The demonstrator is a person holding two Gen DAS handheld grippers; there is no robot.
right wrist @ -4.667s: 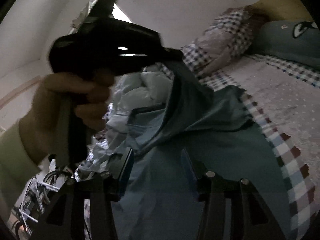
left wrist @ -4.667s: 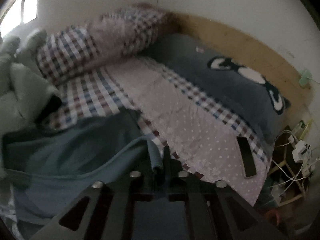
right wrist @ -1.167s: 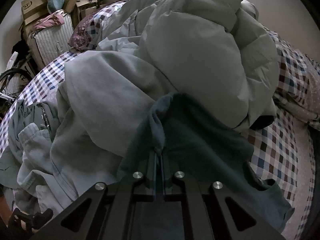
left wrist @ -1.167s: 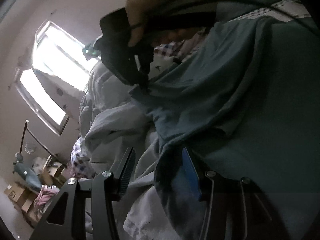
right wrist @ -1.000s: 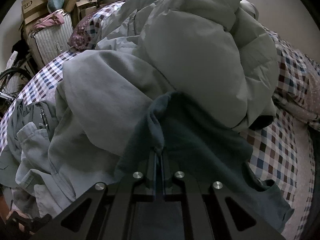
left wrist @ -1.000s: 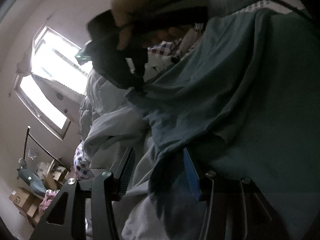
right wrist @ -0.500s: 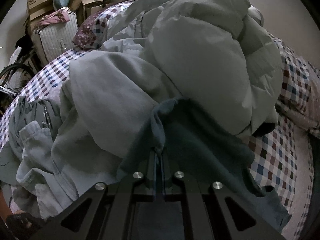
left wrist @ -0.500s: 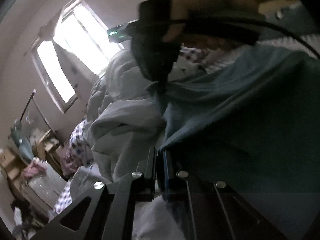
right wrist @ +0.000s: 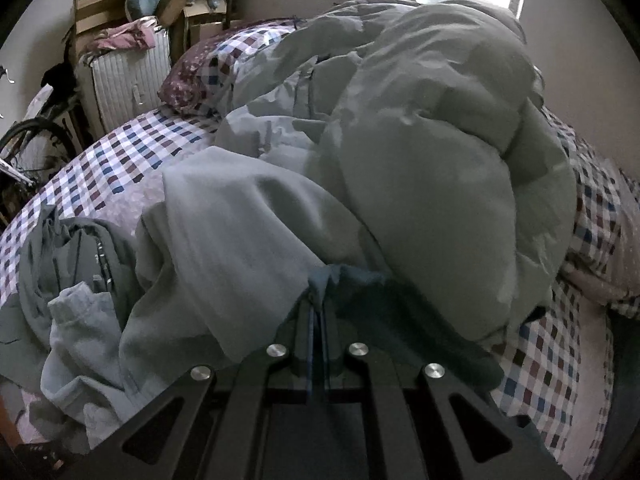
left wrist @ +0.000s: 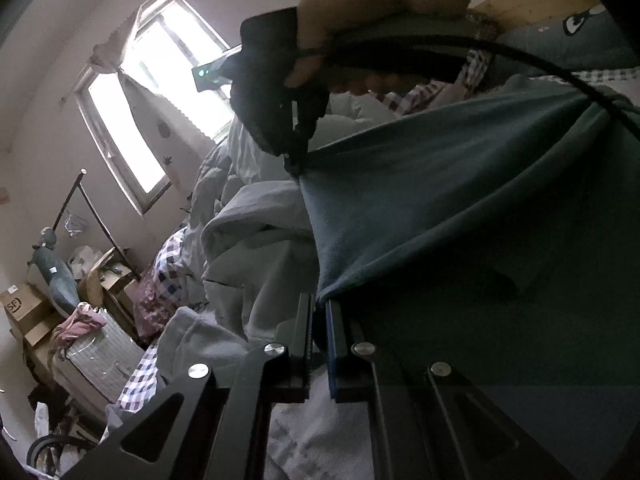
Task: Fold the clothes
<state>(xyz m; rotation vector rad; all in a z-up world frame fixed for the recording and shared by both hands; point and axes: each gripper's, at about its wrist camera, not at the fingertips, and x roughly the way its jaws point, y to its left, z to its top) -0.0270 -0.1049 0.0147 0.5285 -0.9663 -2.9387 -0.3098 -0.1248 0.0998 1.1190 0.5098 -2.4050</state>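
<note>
The teal garment (left wrist: 460, 220) is pinched at lower centre by the left gripper (left wrist: 319, 312), and by the right gripper (right wrist: 317, 312), both clamped on it

The right claw (right wrist: 317, 312) is clamped on a bunched edge of a dark teal garment (right wrist: 400, 320), which trails away to the right of the claw across a bed (right wrist: 120, 160) covered in a checked sheet. Directly beyond the claw rises a heap of pale grey clothing, topped by a puffy grey-green quilted coat (right wrist: 440, 160). To the left of the heap lie a darker grey garment (right wrist: 72, 248) and a light blue cuffed sleeve (right wrist: 76, 308). Behind the heap, past the bed's far edge, stand a white ribbed suitcase (right wrist: 128, 76), cardboard boxes (right wrist: 96, 0) and part of a bicycle wheel (right wrist: 36, 140).
</note>
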